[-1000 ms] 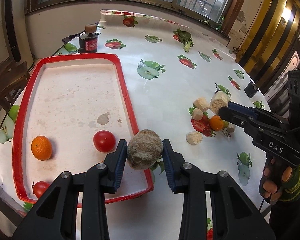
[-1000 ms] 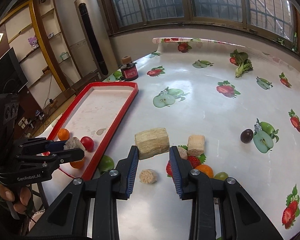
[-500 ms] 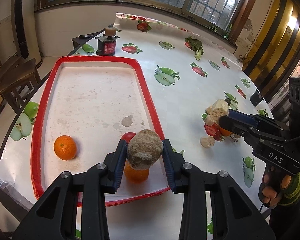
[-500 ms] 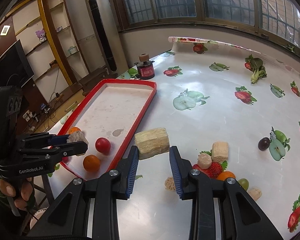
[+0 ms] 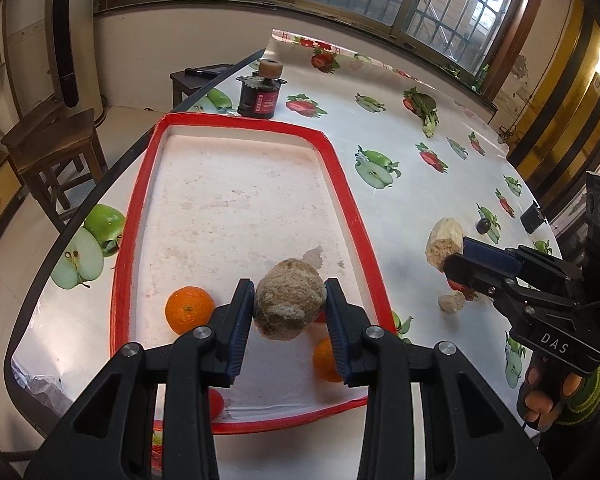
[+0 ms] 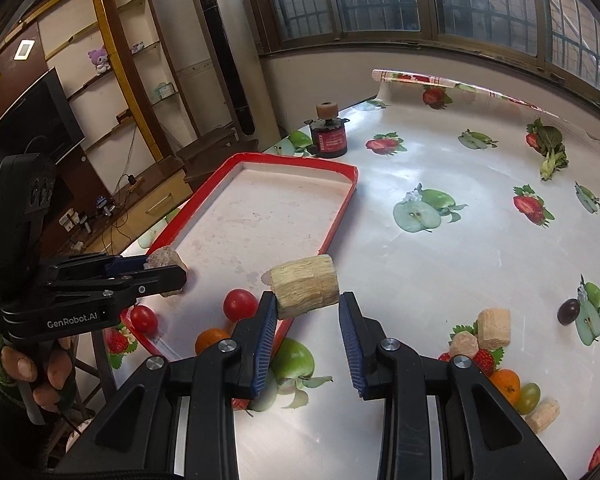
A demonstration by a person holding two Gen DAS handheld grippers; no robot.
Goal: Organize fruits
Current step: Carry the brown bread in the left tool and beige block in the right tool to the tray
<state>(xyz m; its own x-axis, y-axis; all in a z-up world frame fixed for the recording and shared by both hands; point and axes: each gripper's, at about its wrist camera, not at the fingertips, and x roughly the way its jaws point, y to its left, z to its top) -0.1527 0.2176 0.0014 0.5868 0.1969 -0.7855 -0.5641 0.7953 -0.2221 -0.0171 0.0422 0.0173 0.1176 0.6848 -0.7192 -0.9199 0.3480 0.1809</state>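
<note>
My left gripper [image 5: 287, 309] is shut on a rough brown lump [image 5: 289, 303] and holds it above the near end of the red-rimmed tray [image 5: 342, 184]. In the tray lie an orange [image 5: 189, 309], a second orange [image 5: 327, 360] and red tomatoes [image 6: 240, 303]. My right gripper [image 6: 307, 312] is shut on a tan fibrous cylinder [image 6: 304, 285], held above the table beside the tray's right rim. It also shows in the left wrist view [image 5: 442, 241]. Loose pieces lie on the table: tan chunks [image 6: 493, 322], a small orange [image 6: 505, 384], a green grape [image 6: 527, 396] and a dark plum [image 6: 568, 311].
A dark jar with a cork top [image 5: 260, 92] stands behind the tray's far end. The table wears a fruit-print cloth [image 6: 460, 208]. A wooden stool [image 5: 52, 148] stands off the table's left edge. A small black box [image 5: 533, 216] sits at the far right.
Both grippers have moved left toward the tray with their loads. The left gripper's lump now hangs over the tray's near end instead of its right rim.
</note>
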